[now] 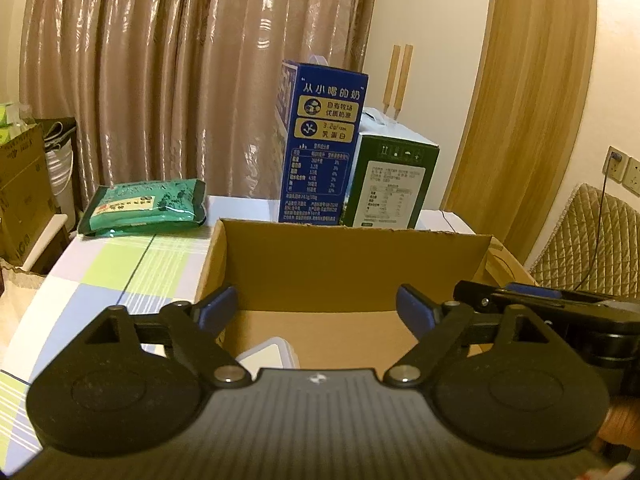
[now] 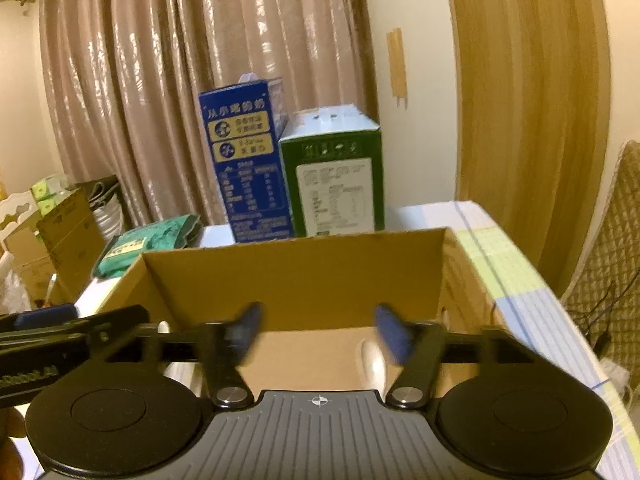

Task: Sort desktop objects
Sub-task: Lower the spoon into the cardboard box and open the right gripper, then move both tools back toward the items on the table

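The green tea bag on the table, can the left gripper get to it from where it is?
Probably yes. The green tea bag lies flat on the tablecloth, left of the cardboard box, with nothing on it. The left gripper is open over the box, so it would only need to clear the box's left wall.

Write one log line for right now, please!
left gripper: open | right gripper: open | both over cardboard box | white container inside

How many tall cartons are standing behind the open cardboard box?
2. The blue carton stands just behind the cardboard box, left of the shorter green carton, which stands right beside it. The box's back wall could hide something lower behind it.
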Tool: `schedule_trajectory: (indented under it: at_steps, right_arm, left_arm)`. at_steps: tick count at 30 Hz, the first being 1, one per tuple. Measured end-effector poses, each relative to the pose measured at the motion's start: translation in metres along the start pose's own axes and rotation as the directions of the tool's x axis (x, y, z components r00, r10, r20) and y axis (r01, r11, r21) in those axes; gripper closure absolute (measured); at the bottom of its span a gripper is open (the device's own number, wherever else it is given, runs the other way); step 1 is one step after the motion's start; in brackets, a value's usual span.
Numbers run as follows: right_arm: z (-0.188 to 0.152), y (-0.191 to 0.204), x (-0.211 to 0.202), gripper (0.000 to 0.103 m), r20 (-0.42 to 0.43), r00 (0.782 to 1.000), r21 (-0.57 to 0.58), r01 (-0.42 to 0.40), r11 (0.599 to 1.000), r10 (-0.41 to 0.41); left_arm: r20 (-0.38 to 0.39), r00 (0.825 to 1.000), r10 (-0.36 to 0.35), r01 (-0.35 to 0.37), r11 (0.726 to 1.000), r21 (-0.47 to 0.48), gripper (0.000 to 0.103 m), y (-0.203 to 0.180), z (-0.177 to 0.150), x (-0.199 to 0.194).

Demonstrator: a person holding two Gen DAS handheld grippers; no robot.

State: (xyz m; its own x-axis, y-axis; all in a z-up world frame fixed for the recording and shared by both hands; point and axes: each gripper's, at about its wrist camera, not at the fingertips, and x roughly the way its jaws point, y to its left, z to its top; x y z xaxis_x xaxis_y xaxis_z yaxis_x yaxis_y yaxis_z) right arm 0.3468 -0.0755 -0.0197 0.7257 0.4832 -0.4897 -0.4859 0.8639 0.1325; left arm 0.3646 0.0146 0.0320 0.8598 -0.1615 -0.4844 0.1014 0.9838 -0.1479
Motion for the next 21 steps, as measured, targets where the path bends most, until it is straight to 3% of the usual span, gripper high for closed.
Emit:
schedule_trajectory:
  at_steps: [8,10,21]
  right_arm:
    - [0.001,-0.002,-0.009,0.002,0.041,0.999,-0.016,0.026,1.0,-0.025]
    - [0.001,-0.004,-0.013,0.002,0.053,0.998,-0.02,0.034,0.999,-0.033]
    - [-0.006,-0.008,-0.043,0.002,0.073,0.997,-0.017,0.027,0.999,-0.026]
  left_arm:
    - [0.043,0.998,0.044,-0.045,0.999,0.022,0.006,0.003,0.005,-0.014]
    - [0.056,0.997,0.059,-0.061,0.998,0.035,0.001,0.003,0.006,-0.019]
    - [0.07,0.993,0.1,-0.106,0.99,0.097,0.001,0.0,0.002,-0.049]
